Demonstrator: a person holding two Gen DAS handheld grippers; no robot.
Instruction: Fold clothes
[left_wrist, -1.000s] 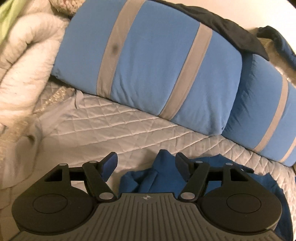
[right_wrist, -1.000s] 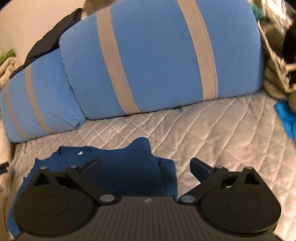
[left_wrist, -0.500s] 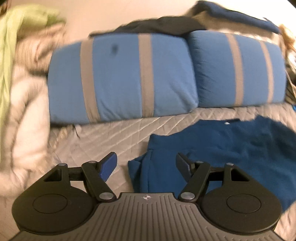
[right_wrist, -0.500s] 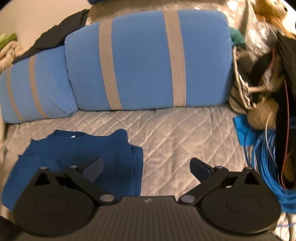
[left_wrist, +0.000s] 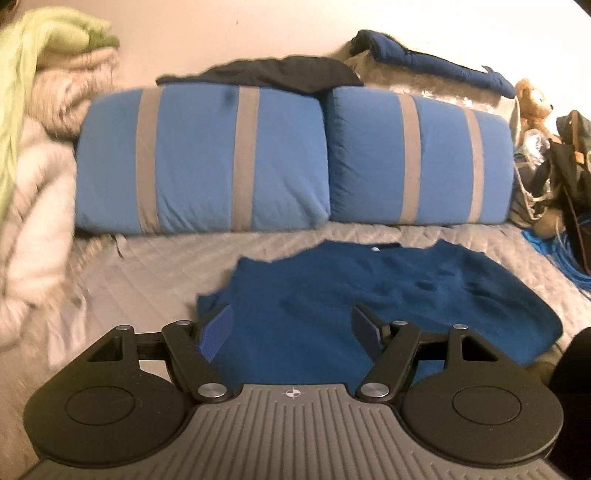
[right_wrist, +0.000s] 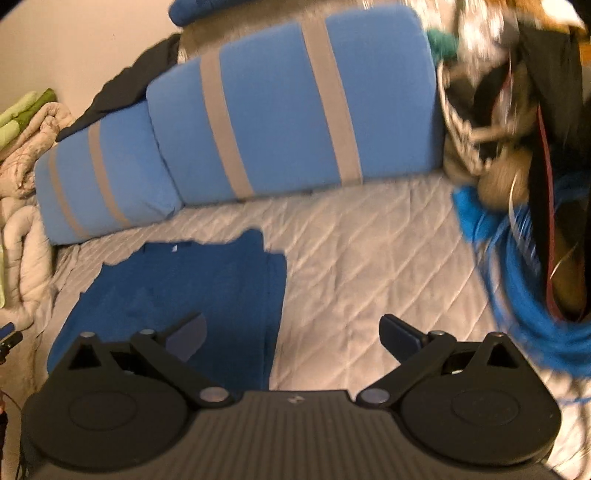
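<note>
A dark blue shirt (left_wrist: 388, 291) lies spread on the grey quilted bed cover (left_wrist: 155, 269), its neck towards the pillows. My left gripper (left_wrist: 291, 328) is open and empty, held above the shirt's left part. The shirt also shows in the right wrist view (right_wrist: 192, 291), with its right side folded in to a straight edge. My right gripper (right_wrist: 291, 338) is open and empty, above that right edge, half over the bare bed cover (right_wrist: 369, 258).
Two blue pillows with grey stripes (left_wrist: 229, 162) (left_wrist: 417, 158) stand behind the shirt. A heap of white and green blankets (left_wrist: 33, 155) lies left. Bags, a plush toy and a blue cable coil (right_wrist: 524, 280) crowd the right side.
Both grippers have pulled back and up from the pillows. The left view has swung right, so the whole shirt now shows. Both stay open.
</note>
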